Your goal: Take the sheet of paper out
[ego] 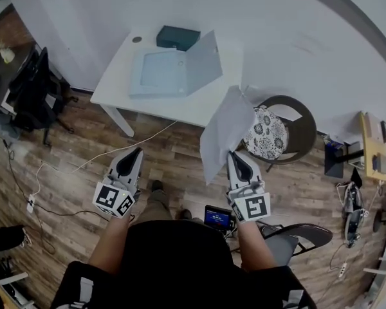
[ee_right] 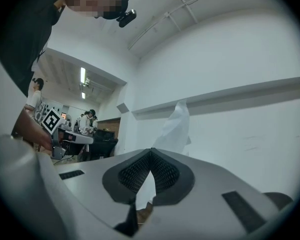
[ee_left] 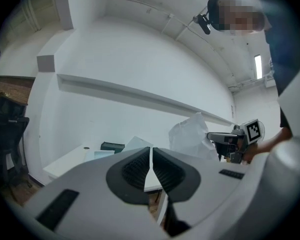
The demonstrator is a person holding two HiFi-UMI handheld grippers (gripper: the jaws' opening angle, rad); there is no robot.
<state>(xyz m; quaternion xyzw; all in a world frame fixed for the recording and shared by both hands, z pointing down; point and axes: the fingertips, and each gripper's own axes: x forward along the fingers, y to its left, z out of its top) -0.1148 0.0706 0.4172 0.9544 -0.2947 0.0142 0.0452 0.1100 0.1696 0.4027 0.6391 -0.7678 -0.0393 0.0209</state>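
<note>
Near the person, well back from the white desk and over the wooden floor, the sheet of paper is pinched at its near edge in the right hand-held gripper, whose ribbed dark pads are clamped together on it. From those jaws the sheet runs away toward the desk, its long axis roughly in line with the way the gripper points. It is thin, pale and limp, creased, with its far corner curling. The left hand-held gripper is level with the right one and well apart to the left; its jaws are closed on nothing, so the right hand alone has the paper. On the desk lies an open, light blue folder with a translucent flap raised at its right, and a dark teal box just beyond it. A chair with a patterned cushion stands right of the sheet. Judging by the paper's distance from the folder, the removal looks done.
</note>
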